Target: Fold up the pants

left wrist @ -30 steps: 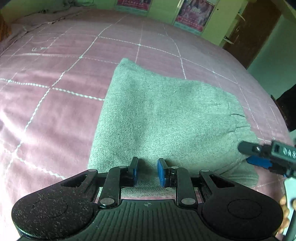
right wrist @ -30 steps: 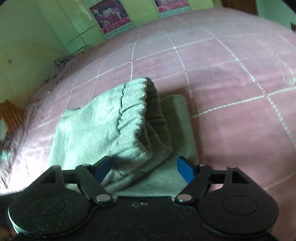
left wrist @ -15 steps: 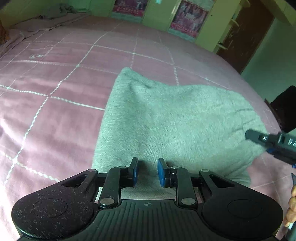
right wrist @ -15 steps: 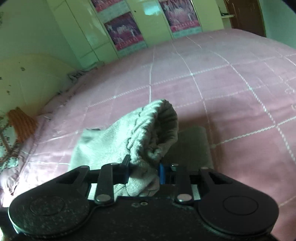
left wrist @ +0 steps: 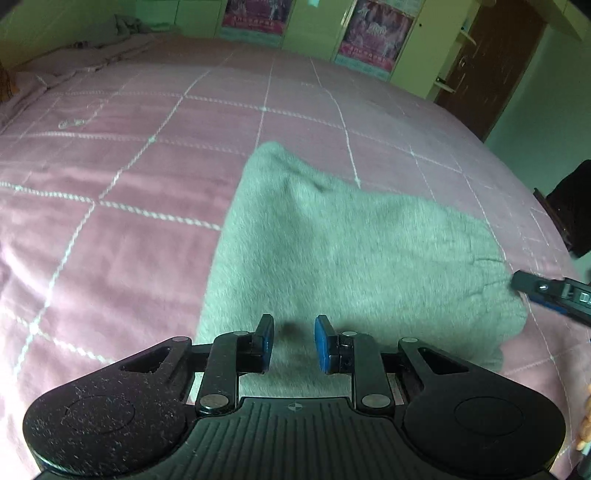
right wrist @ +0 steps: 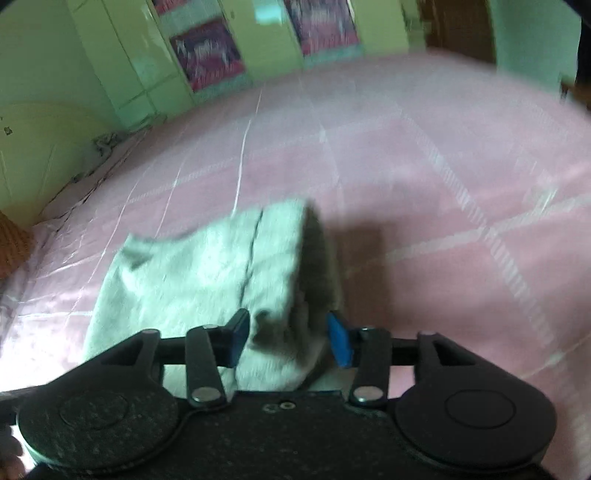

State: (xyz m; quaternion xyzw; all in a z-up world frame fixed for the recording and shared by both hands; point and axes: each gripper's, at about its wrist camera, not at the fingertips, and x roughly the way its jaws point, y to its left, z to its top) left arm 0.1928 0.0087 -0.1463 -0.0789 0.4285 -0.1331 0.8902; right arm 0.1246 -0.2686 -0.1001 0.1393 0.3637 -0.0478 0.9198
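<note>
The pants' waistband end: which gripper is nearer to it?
Right. The right gripper straddles the bunched waistband of the pants, jaws opening. The left gripper hovers over the near edge, further along.

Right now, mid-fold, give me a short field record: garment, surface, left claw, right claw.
garment: grey fleecy folded pants, elastic waistband end towards the right claw
surface: pink quilted bedspread with white stitched grid
left claw: narrow gap between pads, hovering over the near edge of the pants, nothing gripped
right claw: jaws opening, waistband corner between the pads, picture blurred
background: green wardrobe doors with posters
</note>
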